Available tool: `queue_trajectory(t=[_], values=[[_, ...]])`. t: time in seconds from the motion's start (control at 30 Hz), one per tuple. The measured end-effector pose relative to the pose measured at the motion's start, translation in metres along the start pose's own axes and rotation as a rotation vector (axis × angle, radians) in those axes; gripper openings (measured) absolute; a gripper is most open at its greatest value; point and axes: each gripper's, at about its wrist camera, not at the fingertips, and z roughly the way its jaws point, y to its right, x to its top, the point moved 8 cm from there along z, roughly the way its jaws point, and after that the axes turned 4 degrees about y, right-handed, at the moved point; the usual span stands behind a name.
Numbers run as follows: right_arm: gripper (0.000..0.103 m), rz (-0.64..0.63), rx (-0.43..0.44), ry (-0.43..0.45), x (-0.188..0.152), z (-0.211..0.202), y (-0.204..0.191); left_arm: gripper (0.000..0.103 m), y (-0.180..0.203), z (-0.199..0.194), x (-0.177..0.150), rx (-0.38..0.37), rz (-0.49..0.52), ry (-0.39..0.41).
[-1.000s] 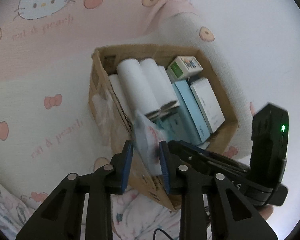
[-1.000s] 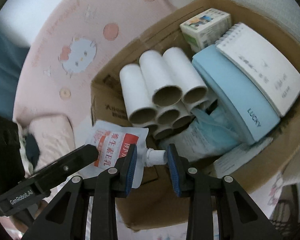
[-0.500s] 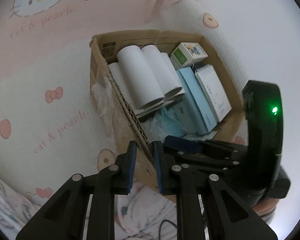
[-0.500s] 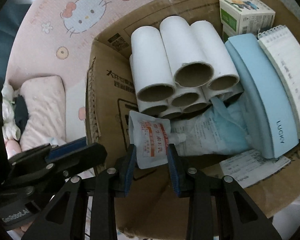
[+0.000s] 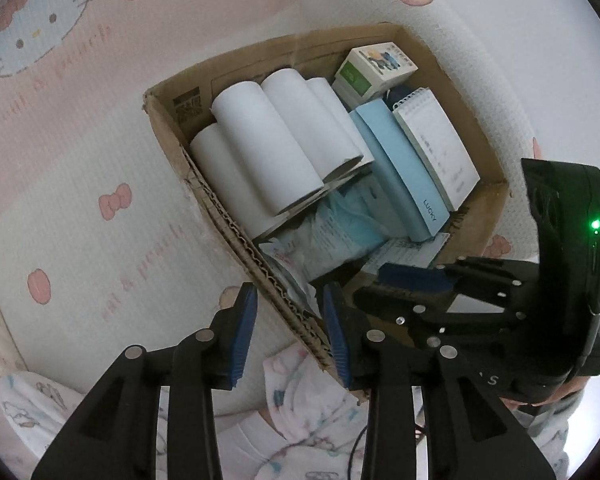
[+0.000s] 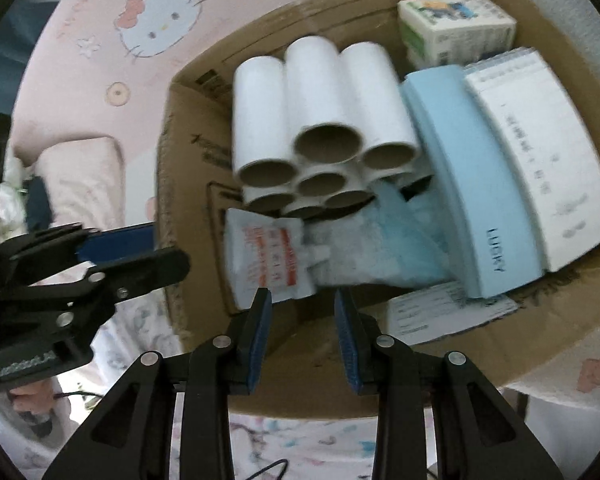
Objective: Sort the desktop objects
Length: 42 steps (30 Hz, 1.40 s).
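Right wrist, pouch point(image 6: 270, 258) just beyond gripper point(image 6: 303, 338)

The left tool point(image 5: 288, 326) has its two fingers spread apart, and the blue pads point(image 5: 242, 334) face each other with a clear gap between them. Nothing is held between them. In the right wrist view this tool point(image 6: 140, 244) enters from the left side and lies almost level, its fingers pointing to the right.

The right tool point(image 6: 302, 338) is also spread, its blue pads point(image 6: 260, 334) stand apart and grip nothing. In the left wrist view it point(image 5: 416, 284) reaches in from the right, its fingers pointing to the left, just beside the left tool.
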Motion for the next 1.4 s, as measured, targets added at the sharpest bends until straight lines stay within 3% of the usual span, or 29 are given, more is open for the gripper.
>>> queue_trajectory(t=[0.07, 0.17, 0.4, 0.67, 0.8, 0.93, 1.03, 1.1, 1.3, 1.4], values=[[0.033, -0.003, 0.041, -0.002, 0.003, 0.001, -0.005, 0.029, -0.003, -0.003, 0.001, 0.007, -0.006, -0.003], [0.046, -0.02, 0.025, 0.012, 0.004, 0.002, -0.007, 0.022, -0.007, -0.009, 0.004, 0.004, -0.014, 0.002], [0.046, -0.042, 0.038, -0.018, 0.008, 0.022, -0.02, 0.02, -0.002, -0.033, 0.022, -0.03, -0.003, 0.044], [0.046, -0.096, -0.032, -0.047, 0.008, 0.035, -0.01, 0.021, 0.021, -0.016, 0.025, -0.053, 0.061, -0.025], [0.04, -0.075, -0.005, -0.018, 0.009, 0.029, -0.001, 0.021, 0.028, -0.005, 0.026, -0.053, 0.067, -0.055], [0.036, -0.037, -0.044, 0.037, 0.016, 0.014, 0.022, 0.021, 0.031, -0.002, 0.029, -0.077, 0.06, -0.058], [0.026, -0.017, -0.1, 0.046, 0.019, 0.011, 0.044, 0.021, 0.037, 0.007, 0.032, -0.081, 0.062, -0.068], [0.018, -0.017, -0.093, 0.028, 0.018, 0.018, 0.048, 0.021, 0.042, 0.015, 0.033, -0.092, 0.07, -0.082], [0.018, -0.024, -0.095, 0.028, 0.02, 0.025, 0.048, 0.02, 0.054, 0.048, 0.028, -0.06, 0.081, -0.157], [0.018, -0.06, -0.217, 0.043, 0.024, 0.019, 0.059, 0.02, 0.055, 0.054, 0.03, -0.051, 0.078, -0.179]])
